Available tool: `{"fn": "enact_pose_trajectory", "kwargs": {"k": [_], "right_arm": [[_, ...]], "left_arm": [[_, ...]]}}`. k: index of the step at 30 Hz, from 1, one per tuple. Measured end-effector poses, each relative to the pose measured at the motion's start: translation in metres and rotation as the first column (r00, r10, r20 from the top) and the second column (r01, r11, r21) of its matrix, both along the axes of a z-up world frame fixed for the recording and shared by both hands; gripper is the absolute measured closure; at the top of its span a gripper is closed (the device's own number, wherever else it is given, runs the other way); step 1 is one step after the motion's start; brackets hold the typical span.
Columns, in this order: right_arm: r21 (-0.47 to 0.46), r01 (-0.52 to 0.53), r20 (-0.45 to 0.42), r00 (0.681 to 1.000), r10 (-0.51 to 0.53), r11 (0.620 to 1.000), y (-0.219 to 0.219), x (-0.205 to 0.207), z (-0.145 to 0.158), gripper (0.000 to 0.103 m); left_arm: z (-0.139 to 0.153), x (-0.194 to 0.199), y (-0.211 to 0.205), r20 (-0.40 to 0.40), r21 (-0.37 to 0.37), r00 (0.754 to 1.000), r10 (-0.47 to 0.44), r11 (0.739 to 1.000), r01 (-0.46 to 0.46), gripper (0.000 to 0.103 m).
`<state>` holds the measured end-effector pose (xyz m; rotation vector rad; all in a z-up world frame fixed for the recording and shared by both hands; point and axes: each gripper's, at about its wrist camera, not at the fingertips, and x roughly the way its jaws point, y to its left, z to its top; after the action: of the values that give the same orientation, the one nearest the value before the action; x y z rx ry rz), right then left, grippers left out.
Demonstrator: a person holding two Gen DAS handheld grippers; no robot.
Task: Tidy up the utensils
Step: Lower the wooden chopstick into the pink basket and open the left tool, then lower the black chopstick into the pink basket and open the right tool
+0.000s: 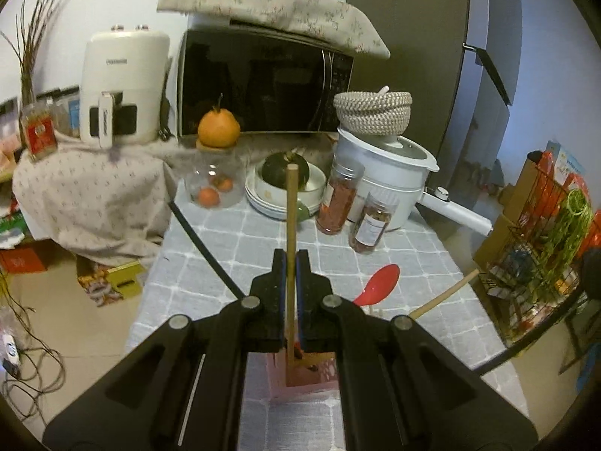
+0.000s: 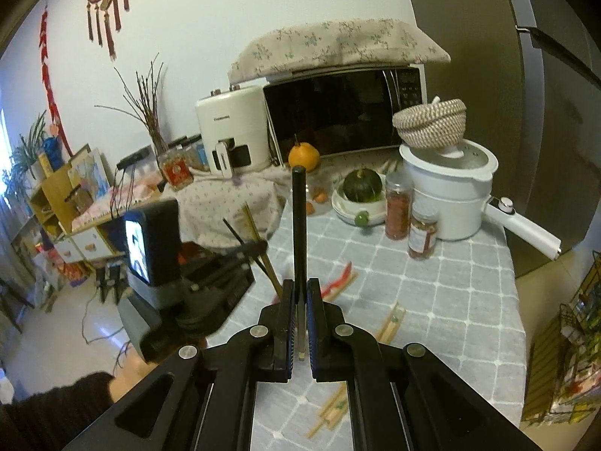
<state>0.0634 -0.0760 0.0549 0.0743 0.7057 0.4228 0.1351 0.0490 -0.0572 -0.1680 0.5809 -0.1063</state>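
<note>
My left gripper is shut on a wooden-handled utensil that stands upright, its lower end inside a pink holder below the jaws. A red spoon with a wooden handle lies on the cloth to the right. My right gripper is shut on a black-handled utensil, held upright above the table. The left gripper shows at the left of the right wrist view with sticks in it. Wooden chopsticks lie on the cloth, more near the front.
A grey checked tablecloth covers the table. At the back stand two spice jars, a white pot with a woven basket on it, stacked bowls with a squash, a glass jar, a microwave and a wire rack at right.
</note>
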Motion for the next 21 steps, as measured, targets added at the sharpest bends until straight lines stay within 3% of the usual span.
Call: {"fn": "enact_pose_trajectory", "kwargs": {"k": [6, 8, 10, 14, 21], "right_arm": [[0.044, 0.022, 0.033, 0.999, -0.024, 0.999, 0.005, 0.012, 0.007, 0.097], [0.057, 0.031, 0.043, 0.999, -0.033, 0.998, 0.006, 0.015, 0.009, 0.097], [0.067, 0.036, 0.051, 0.998, -0.039, 0.997, 0.009, 0.018, 0.009, 0.097], [0.073, 0.048, 0.065, 0.997, -0.053, 0.996, 0.014, 0.026, 0.005, 0.097], [0.091, 0.061, 0.068, 0.995, -0.067, 0.994, 0.021, 0.043, -0.009, 0.097]], "left_arm": [[0.013, -0.005, 0.005, -0.015, -0.046, 1.000, -0.006, 0.999, 0.005, 0.094], [0.019, -0.010, 0.006, -0.013, -0.037, 1.000, -0.012, 0.999, 0.012, 0.080], [0.023, -0.014, 0.008, -0.016, -0.039, 1.000, -0.013, 0.999, 0.012, 0.073], [0.027, -0.025, 0.016, -0.060, -0.039, 0.998, 0.002, 0.999, -0.004, 0.063], [0.014, -0.035, 0.040, -0.206, -0.024, 0.977, 0.061, 0.997, -0.067, 0.057]]}}
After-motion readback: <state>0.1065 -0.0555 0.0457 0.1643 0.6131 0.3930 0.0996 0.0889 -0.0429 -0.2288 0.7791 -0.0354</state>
